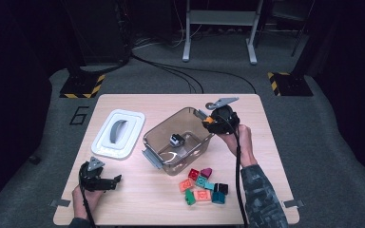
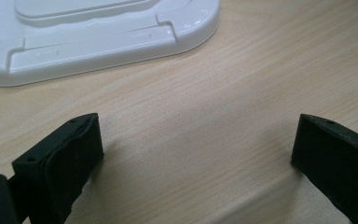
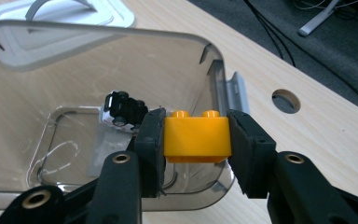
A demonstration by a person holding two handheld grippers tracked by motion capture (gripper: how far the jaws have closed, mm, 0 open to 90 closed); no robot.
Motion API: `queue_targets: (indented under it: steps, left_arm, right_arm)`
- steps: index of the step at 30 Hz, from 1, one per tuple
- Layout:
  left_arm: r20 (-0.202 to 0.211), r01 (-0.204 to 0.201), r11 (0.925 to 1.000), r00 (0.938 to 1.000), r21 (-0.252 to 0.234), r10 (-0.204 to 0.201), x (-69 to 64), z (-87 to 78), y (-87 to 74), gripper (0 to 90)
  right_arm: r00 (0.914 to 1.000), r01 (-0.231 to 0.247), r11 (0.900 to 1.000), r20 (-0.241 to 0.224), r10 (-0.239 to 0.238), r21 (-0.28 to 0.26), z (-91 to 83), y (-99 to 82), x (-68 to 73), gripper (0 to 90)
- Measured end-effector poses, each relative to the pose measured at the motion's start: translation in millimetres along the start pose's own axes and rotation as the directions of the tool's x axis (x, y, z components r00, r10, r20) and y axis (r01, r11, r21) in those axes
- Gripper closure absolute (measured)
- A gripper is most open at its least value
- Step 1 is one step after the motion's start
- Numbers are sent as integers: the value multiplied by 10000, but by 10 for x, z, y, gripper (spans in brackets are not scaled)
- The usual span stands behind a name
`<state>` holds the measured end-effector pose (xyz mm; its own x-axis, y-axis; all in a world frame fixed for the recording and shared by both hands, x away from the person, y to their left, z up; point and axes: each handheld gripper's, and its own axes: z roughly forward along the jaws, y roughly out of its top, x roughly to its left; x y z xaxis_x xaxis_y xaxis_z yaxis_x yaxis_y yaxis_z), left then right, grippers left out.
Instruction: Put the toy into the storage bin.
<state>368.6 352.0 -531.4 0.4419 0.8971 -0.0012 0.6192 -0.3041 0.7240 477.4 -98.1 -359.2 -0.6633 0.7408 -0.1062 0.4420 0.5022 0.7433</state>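
Note:
My right gripper [image 3: 196,140] is shut on an orange brick [image 3: 196,138], held over the near rim of a clear plastic box [image 3: 121,35]. In the high view the right gripper [image 1: 214,121] hangs at the box's right edge with the orange brick [image 1: 209,120] showing at its tip. Inside the clear box [image 1: 156,130] lies a small black and white toy car [image 1: 176,139], also seen as the toy car [image 3: 121,110] in the right gripper view. My left gripper [image 1: 116,181] rests open near the table's front left, its jaws [image 2: 196,154] wide apart over bare wood.
A white lid [image 1: 119,133] with a grey handle lies left of the box; its corner, the lid [image 2: 98,37], is just ahead of the left gripper. Several loose bricks [image 1: 202,186] lie in front of the box. A round hole [image 3: 285,101] is in the tabletop.

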Motion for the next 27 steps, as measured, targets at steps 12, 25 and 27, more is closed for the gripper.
queue_targets:
  steps: [12, 25, 27]
  left_arm:
    - [0, 3, 10000, 10000, 0, -3, 0, 0, 0, 18]
    - [2, 0, 10000, 10000, 1, 0, 0, 0, 0, 19]
    - [2, 2, 10000, 10000, 1, -2, 0, 0, 0, 18]
  right_arm:
    - [9997, 172, 9981, -160, -163, 593, 73, -123, 70, 588]
    - [9999, 8, 9971, -109, 1, 761, 93, -192, 102, 581]
    - [9998, 129, 9974, -151, -118, 707, 102, -193, 102, 567]
